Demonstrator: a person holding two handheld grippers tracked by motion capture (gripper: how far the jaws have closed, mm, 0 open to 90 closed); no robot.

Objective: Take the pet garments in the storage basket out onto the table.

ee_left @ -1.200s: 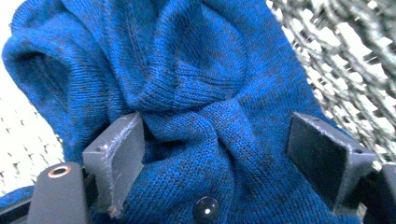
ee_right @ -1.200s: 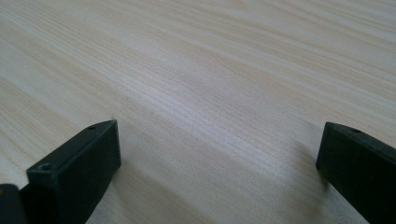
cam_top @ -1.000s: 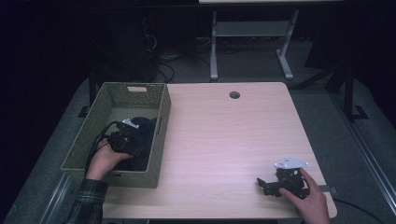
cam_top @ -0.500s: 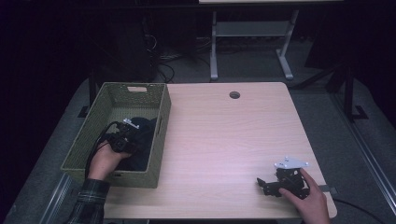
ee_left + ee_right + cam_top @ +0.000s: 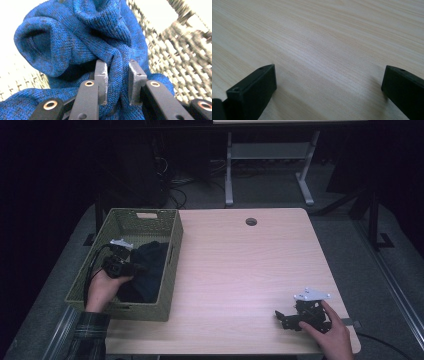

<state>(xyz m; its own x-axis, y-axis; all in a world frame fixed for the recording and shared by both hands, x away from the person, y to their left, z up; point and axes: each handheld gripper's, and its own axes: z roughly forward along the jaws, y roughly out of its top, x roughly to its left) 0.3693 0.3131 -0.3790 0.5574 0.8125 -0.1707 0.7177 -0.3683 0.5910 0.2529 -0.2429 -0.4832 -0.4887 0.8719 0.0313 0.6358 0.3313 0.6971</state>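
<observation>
Left gripper [image 5: 117,83] pinching blue knit garment [image 5: 82,37] inside woven basket [image 5: 172,270]; lift straight up, clearing rim; right gripper [image 5: 329,92] spread wide, empty, on table [image 5: 240,270].

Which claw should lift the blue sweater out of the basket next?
Probably the left claw: its jaws are already pinched on a fold of the blue sweater inside the green basket. The right claw sits open on the bare table, far from the basket.

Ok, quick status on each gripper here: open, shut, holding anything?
Left gripper: shut on a fold of the blue knit garment inside the basket.
Right gripper: open, holding nothing, low over the table.
</observation>
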